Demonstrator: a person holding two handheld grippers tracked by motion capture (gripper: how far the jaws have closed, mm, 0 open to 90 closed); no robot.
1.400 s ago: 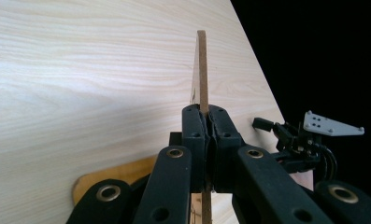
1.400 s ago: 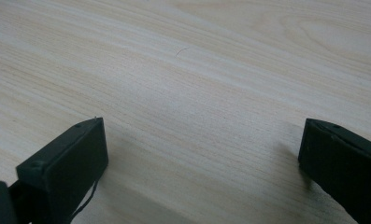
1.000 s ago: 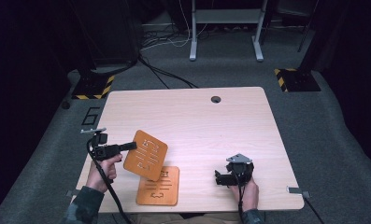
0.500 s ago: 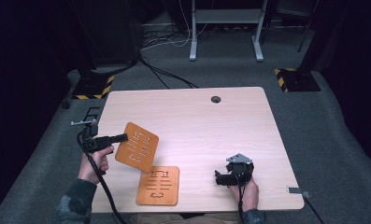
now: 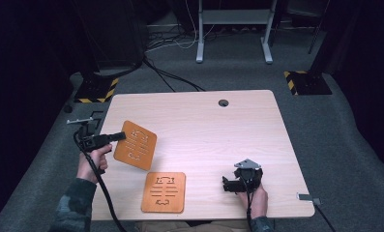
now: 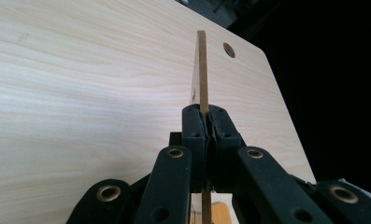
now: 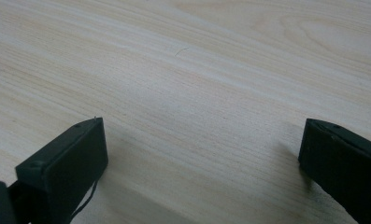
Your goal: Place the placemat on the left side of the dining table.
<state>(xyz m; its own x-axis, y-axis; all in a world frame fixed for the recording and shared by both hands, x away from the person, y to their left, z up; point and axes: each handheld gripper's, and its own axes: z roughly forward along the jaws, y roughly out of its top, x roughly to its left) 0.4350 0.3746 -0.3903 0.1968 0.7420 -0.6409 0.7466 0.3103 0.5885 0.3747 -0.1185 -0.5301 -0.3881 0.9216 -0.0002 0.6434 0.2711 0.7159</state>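
Orange panel (image 5: 135,145) clamped in left hand-held gripper (image 5: 116,137); second panel (image 5: 164,192) lies nearby; right hand-held gripper (image 5: 227,184) open.

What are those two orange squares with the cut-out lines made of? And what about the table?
The held panel and the lying panel look like thin fibreboard or plywood: matt orange-brown, with a flat, stiff, brown edge in the left gripper view. The table looks like pale wood-grain laminate, smooth with streaky grain lines.

The lifted orange board (image 5: 135,145) (thin, square, with cut slots) hangs tilted above the table (image 5: 218,125) near its left edge; seen edge-on in the left gripper view; a matching board (image 5: 164,192) lies flat by the near edge.
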